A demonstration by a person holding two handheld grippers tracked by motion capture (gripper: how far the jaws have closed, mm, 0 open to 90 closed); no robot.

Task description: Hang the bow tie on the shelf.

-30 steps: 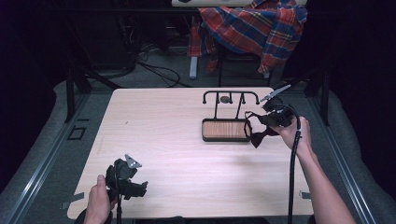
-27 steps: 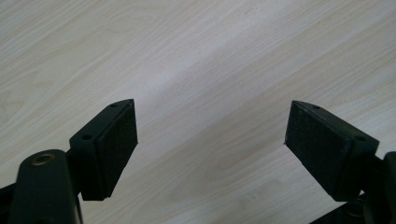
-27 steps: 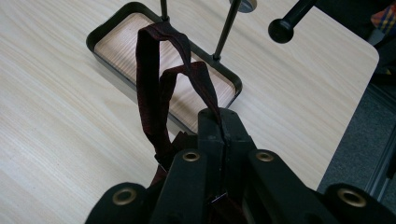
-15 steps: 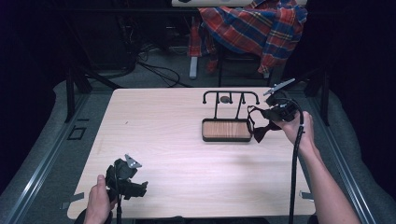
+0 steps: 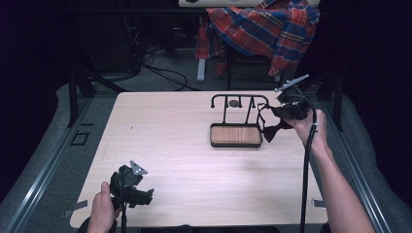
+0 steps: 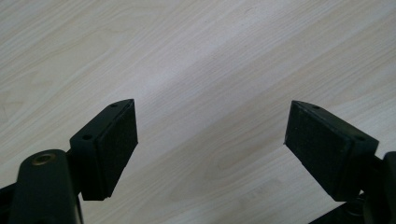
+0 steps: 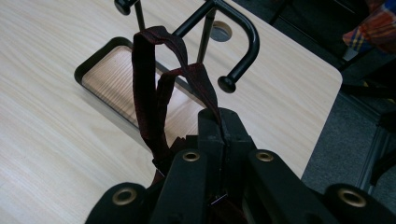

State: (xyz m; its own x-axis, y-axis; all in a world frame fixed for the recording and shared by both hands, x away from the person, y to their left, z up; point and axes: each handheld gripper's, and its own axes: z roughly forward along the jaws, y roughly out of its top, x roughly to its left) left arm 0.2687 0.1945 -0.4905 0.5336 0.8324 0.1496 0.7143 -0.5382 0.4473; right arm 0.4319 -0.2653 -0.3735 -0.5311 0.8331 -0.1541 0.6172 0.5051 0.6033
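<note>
The right tongs [image 5: 278, 115] hang above the far right part of the desk [image 5: 165, 141], close to its right edge, their jaws pressed together on a dark red strap [image 7: 159, 100]. The strap loops up ahead of them and also droops below, just to the right of a black rack [image 5: 236, 133] with a wood-lined tray. In the right gripper view the rack's curved top rail and knobbed end stand just beyond the jaws, with the strap loop near the rail; whether they touch cannot be told.

The left tongs [image 5: 138, 190] sit at the near left corner, held by the left hand [image 5: 103, 211], jaws spread wide over bare wood with nothing between them. Between the two tongs lies a broad open stretch of desk.

Since a second ago, the right tongs have risen and moved toward the far edge, lifting the strap higher beside the rack. The left tongs have stayed put.
</note>
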